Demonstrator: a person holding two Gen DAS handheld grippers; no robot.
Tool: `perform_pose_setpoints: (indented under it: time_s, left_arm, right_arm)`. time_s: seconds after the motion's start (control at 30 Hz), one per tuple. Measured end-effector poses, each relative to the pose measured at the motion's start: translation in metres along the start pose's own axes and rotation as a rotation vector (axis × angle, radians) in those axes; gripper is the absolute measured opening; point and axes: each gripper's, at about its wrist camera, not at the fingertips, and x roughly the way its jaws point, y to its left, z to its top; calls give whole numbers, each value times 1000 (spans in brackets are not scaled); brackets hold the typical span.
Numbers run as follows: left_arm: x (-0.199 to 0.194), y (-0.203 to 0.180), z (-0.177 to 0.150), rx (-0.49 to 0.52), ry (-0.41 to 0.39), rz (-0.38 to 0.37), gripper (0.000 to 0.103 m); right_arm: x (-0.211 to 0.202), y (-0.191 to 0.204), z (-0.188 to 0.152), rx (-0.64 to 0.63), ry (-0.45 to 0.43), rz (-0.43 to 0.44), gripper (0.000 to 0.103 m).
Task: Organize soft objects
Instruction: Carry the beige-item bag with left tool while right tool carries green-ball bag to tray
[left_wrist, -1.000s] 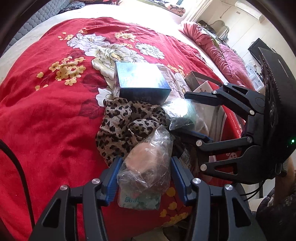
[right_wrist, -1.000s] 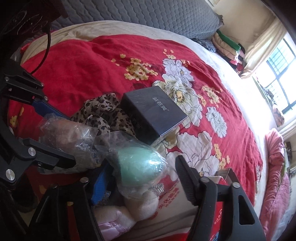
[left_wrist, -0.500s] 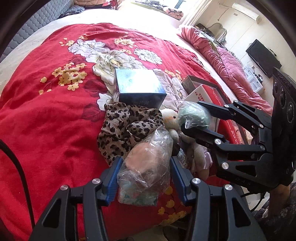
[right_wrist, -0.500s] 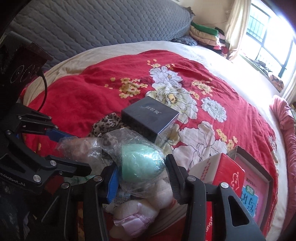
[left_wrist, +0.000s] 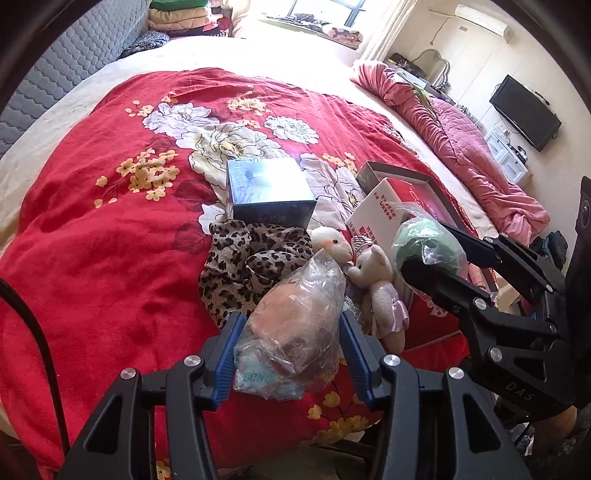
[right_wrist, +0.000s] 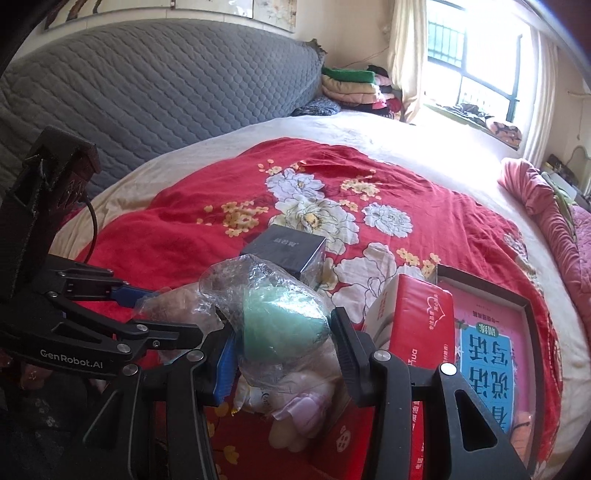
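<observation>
Your left gripper (left_wrist: 290, 352) is clamped on one clear bag holding a pinkish soft ball (left_wrist: 295, 325), both blue pads pressed into its sides, above the near edge of the red floral blanket (left_wrist: 92, 258). Your right gripper (right_wrist: 282, 341) grips one more clear bag, this one with a green soft ball (right_wrist: 282, 321) inside; its jaws have just narrowed onto it and now pinch it from both sides. In the left wrist view that green bag hangs to the right, above the red and white carton (left_wrist: 380, 206).

Count two bagged balls, one in each claw. On the blanket between them lie two small plush bears (left_wrist: 376, 280), heads touching, the right one in a pink dress. Just left of them sits one crumpled leopard-print cloth (left_wrist: 247, 266). Beyond the cloth stands one dark blue box (left_wrist: 269, 195). To the right, beside the carton, lies one open dark tray (right_wrist: 517, 306) containing a blue and pink booklet (right_wrist: 487, 362).
</observation>
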Motion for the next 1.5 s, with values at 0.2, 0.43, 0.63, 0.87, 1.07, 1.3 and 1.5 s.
perform_pose_setpoints:
  time_s: [0.2, 0.43, 0.63, 0.87, 1.07, 1.3, 1.5]
  left_arm:
    - [-13, -14, 1, 27, -24, 15, 52]
    - [-23, -27, 1, 34, -39, 27, 52]
    - [-32, -44, 4, 56, -57, 50, 52]
    - [-38, -71, 9, 104, -74, 63, 52]
    - [-45, -99, 16, 153, -94, 61, 52]
    - [-47, -133, 24, 210, -114, 36, 52]
    - [-43, -164, 31, 258, -122, 25, 52]
  right_arm:
    - [-16, 0, -4, 19, -27, -2, 48]
    - [-33, -5, -7, 50, -54, -17, 48]
    - [-48, -11, -14, 97, -79, -30, 48]
    - [-69, -28, -17, 153, -125, -61, 48]
    - [-91, -42, -21, 186, -164, -101, 48]
    - [-119, -68, -28, 245, -201, -166, 48]
    - [-142, -97, -35, 304, -236, -245, 48]
